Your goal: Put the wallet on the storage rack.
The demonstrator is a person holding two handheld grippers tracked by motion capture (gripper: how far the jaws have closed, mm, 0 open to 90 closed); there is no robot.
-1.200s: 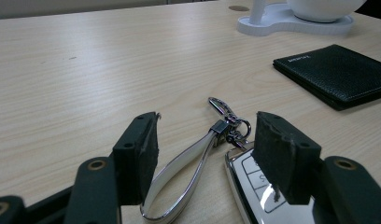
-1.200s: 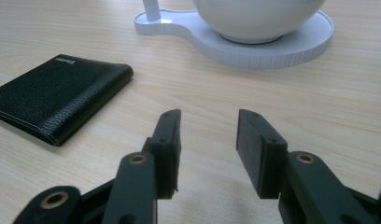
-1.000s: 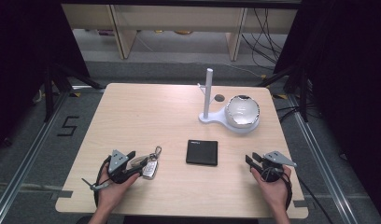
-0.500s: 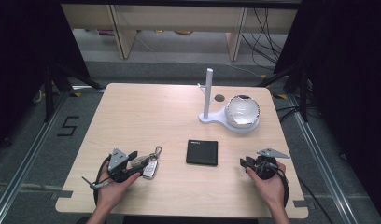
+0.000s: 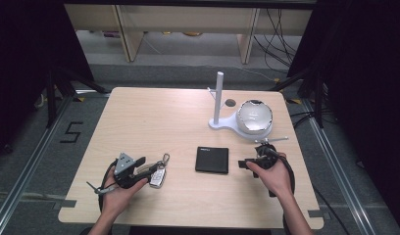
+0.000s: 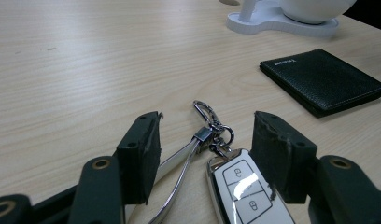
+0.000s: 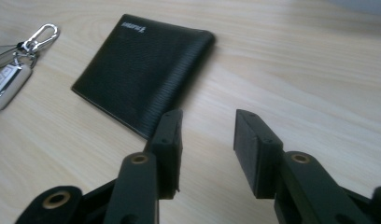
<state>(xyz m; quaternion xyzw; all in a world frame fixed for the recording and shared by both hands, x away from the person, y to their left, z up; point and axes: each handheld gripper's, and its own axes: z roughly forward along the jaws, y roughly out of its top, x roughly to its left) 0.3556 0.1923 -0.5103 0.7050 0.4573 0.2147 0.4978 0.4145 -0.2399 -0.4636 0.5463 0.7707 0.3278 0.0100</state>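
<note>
Item: car key fob (image 6: pixel 247 198), white with silver trim, lying flat on the wooden table (image 5: pixel 154 117) near the person's edge, left of centre. It is sitting between the jaws of the left gripper (image 6: pixel 205 140), which are standing apart with neither pad pressing on it. Its strap loop (image 6: pixel 179 172) and metal snap clip (image 6: pixel 203 112) are trailing forward past the jaw tips.

Item: black leather wallet (image 7: pixel 144 70), closed, lying flat at mid-table, well apart from the fob. The right gripper (image 7: pixel 207 135) is aiming at its near edge with jaws apart and nothing between them; they have just been opening wider.

Item: white stand (image 5: pixel 218 100) with an upright post, carrying a rounded white bowl (image 5: pixel 255 116), sitting beyond the wallet.

Risks, as judged:
- The fob is lying off-centre, nearer one pad; a closing pinch is likely to catch the strap or skid the smooth shell sideways.
- The dangling clip is likely to snag or swing once the fob is lifted.
- The wallet is lying flush with the table, so the jaws are likely to push it along instead of getting under an edge.
- The right hand (image 5: pixel 272 174) is working close to the stand's base; a high lift or wide swing could knock it.
</note>
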